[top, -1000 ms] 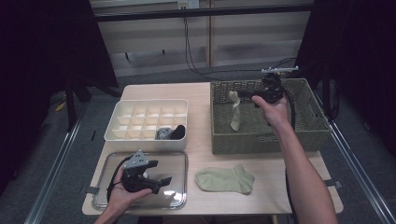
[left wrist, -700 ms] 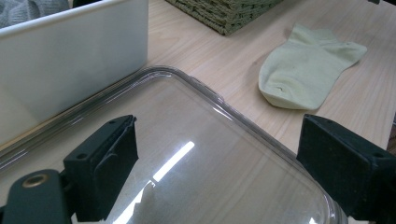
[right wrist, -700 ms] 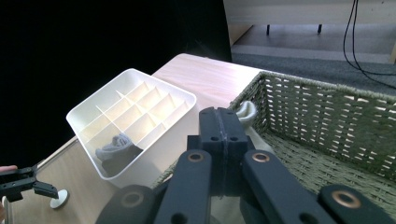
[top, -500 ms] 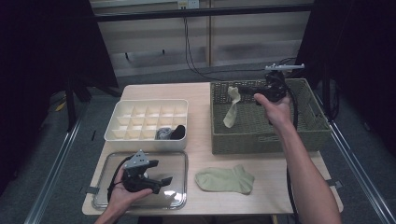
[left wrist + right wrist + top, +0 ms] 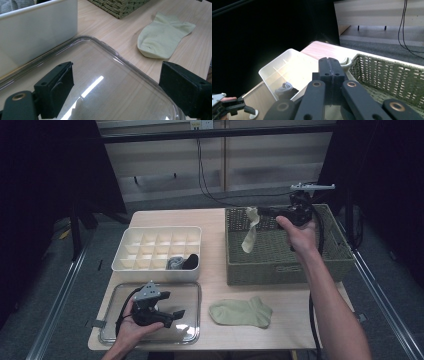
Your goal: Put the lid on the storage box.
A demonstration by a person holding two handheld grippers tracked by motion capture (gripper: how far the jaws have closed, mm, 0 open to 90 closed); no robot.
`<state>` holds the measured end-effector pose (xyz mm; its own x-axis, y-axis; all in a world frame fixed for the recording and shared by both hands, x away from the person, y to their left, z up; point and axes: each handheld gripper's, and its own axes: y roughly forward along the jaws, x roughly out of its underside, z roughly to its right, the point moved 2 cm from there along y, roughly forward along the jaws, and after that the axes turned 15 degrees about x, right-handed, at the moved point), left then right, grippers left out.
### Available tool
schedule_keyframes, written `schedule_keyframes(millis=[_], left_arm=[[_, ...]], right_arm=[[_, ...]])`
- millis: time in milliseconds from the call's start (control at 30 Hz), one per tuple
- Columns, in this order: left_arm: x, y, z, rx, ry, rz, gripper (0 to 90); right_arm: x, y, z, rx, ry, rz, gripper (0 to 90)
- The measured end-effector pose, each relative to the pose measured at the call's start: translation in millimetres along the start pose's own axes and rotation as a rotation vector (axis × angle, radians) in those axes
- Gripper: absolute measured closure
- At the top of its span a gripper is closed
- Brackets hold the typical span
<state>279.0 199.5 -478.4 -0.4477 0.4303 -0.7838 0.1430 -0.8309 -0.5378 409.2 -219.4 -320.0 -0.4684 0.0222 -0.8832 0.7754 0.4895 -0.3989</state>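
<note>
My right gripper (image 5: pixel 260 212) is shut on a pale green sock (image 5: pixel 249 235), which hangs from it over the woven basket (image 5: pixel 330 259). From the right gripper view the jaws are pressed together and a bit of the sock (image 5: pixel 346 61) curls out behind them. A second pale green sock (image 5: pixel 241 312) lies flat on the table at the front, also seen in the left gripper view as the flat sock (image 5: pixel 163 35). My left gripper (image 5: pixel 175 316) rests open over the clear lid (image 5: pixel 193 292), jaws wide apart with nothing between them.
A white divided organizer (image 5: pixel 130 264) stands at mid-left, with a grey sock (image 5: pixel 175 263) and a dark sock (image 5: pixel 191 262) in its front compartments. The clear lid (image 5: pixel 130 67) lies just in front of it. Cables (image 5: pixel 210 175) hang behind the table.
My right gripper has lifted the pale green sock up out of the basket and carried it slightly left. The left gripper has stayed still over the lid.
</note>
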Motion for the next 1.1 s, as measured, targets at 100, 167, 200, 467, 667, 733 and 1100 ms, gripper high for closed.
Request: schedule_keyframes(millis=[100,167,200,467,667,733,1100], left_arm=[[-0.2,1.2,0.2,0.005,0.005,0.002,11.9],[-0.3,1.9,0.5,0.004,0.005,-0.004,11.9],[-0.3,2.4,0.6,0.002,0.005,-0.006,12.3],[-0.6,4.4,1.5,0.007,0.005,-0.01,12.0],[-0.9,5.0,1.7,0.007,0.006,-0.007,11.8],[-1.0,5.3,1.7,0.007,0.006,-0.007,11.9],[-1.9,7.9,1.7,0.013,0.007,-0.01,11.7]], right_arm=[[-3.8,-4.9,-1.8,-0.004,-0.005,0.014,90.0],[-4.8,-7.2,-2.9,-0.011,-0.004,0.015,90.0],[-5.1,-8.6,-3.6,-0.007,-0.007,0.016,90.0],[-11.9,-22.5,-9.4,-0.03,-0.005,0.057,90.0],[-16.2,-33.5,-15.6,-0.047,-0.012,0.081,90.0],[-15.8,-36.0,-18.6,-0.054,-0.012,0.083,90.0],[-20.7,-53.1,-38.6,-0.091,-0.04,0.112,90.0]])
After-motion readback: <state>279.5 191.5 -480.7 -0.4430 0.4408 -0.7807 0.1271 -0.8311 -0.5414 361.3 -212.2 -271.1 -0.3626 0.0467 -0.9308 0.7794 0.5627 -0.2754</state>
